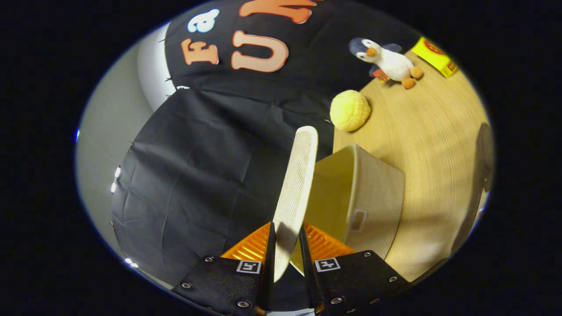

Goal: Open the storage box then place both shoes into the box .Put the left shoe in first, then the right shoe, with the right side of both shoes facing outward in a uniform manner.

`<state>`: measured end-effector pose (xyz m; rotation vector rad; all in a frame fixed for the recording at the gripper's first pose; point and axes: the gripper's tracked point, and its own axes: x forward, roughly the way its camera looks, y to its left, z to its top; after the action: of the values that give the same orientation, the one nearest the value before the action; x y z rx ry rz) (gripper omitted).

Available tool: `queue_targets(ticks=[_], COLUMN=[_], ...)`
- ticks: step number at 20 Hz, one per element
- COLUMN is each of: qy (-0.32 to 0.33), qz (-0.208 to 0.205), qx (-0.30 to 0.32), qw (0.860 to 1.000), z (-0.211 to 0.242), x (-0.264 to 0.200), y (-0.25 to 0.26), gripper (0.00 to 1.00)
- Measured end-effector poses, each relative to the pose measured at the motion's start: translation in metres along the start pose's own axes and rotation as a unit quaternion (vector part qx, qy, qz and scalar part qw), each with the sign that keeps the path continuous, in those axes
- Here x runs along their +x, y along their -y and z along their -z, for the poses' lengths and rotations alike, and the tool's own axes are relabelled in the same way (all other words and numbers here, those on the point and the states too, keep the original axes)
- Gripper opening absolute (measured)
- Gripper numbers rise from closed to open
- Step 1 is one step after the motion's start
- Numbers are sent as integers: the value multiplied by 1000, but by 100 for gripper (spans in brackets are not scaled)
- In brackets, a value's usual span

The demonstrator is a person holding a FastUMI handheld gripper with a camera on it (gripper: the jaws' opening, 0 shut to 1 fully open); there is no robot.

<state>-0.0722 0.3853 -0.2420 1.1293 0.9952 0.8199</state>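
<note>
Cream woven lid [296,184] sits pinched edge-on in our gripper [287,237], both fingers pressing its lower end, and it rises ahead of us. Just beside it stands the open storage box [373,193] on the wooden table [430,131]; beyond, a yellow ball [350,110] and a plush penguin [388,61].
</note>
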Motion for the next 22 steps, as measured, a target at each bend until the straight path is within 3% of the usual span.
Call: queue_targets(ticks=[3, 6, 13, 14, 17, 19, 22], qy=[6, -5, -51, -61, -82, -89, -87], qz=[-10, -14, -18, -9, 1, -1, 9], qx=[-54, -111, -137, -146, -153, -161, -182], qw=[998, 994, 989, 987, 985, 983, 979], z=[-10, -14, 6, 8, 22, 28, 28], x=[18, 41, 106, 112, 127, 127, 127], y=[-44, -78, -99, -93, -87, -91, -93], gripper=[23, 23, 25, 28, 66, 81, 90])
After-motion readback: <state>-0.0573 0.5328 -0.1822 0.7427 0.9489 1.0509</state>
